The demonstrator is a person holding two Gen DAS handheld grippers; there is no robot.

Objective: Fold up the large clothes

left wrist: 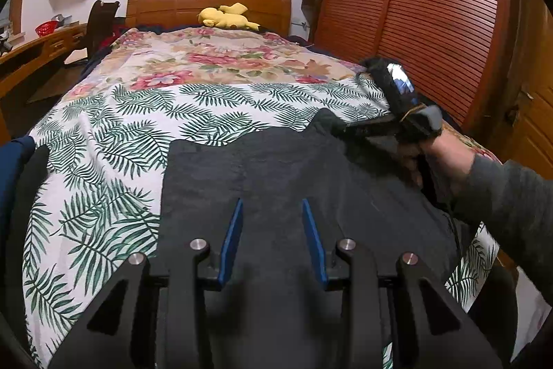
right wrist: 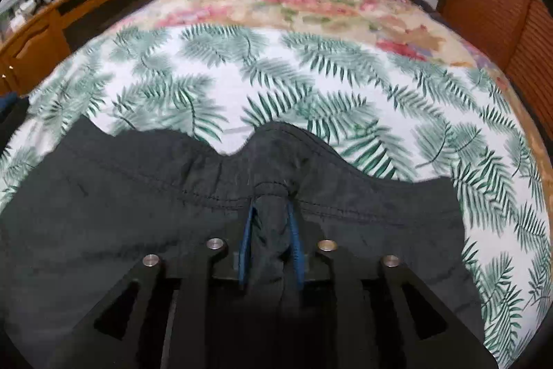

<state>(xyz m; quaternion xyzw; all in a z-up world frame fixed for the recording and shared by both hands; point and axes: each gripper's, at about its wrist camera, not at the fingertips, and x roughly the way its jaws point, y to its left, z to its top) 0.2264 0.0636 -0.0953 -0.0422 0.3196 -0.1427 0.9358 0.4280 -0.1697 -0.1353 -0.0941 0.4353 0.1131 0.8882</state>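
A large black garment (left wrist: 262, 168) lies spread on the leaf-patterned bedspread (left wrist: 103, 140) at the near end of the bed. My left gripper (left wrist: 272, 206) is open, its blue pads apart just above the cloth, holding nothing. My right gripper (right wrist: 271, 213) is shut on a bunched fold of the garment (right wrist: 138, 196) near its stitched hem. In the left wrist view the right gripper (left wrist: 340, 127) pinches the garment's far right corner, held by a hand in a grey sleeve.
A floral quilt (left wrist: 214, 57) covers the far half of the bed, with a yellow plush toy (left wrist: 226, 18) at the wooden headboard. A red-brown slatted wardrobe (left wrist: 432, 23) stands right. A wooden desk (left wrist: 31, 57) and dark chair (left wrist: 100, 23) stand left.
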